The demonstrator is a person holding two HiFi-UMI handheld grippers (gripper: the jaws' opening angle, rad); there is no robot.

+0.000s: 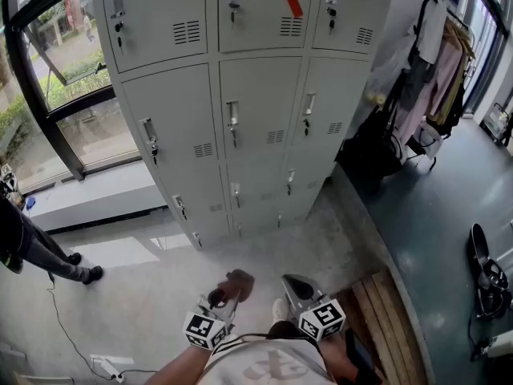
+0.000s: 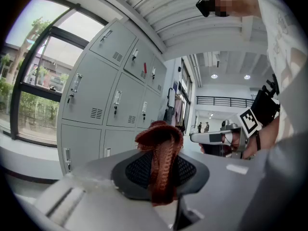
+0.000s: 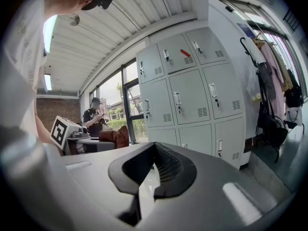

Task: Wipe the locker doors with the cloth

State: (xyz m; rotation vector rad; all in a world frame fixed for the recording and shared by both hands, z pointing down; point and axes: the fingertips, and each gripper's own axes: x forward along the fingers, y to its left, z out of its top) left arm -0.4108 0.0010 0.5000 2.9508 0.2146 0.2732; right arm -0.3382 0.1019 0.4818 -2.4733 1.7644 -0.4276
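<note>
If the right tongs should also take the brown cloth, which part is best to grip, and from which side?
Probably the loose bunched end of the cloth that stands out beyond the left tongs, approached from the person's right. The strip lower down is already pinched between the left jaws, leaving no room there.

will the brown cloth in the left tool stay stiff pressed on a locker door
Probably floppy: the cloth folds over and droops at the left tool. Its ribbed knit looks soft and light, so it likely bunches under pressure.
</note>
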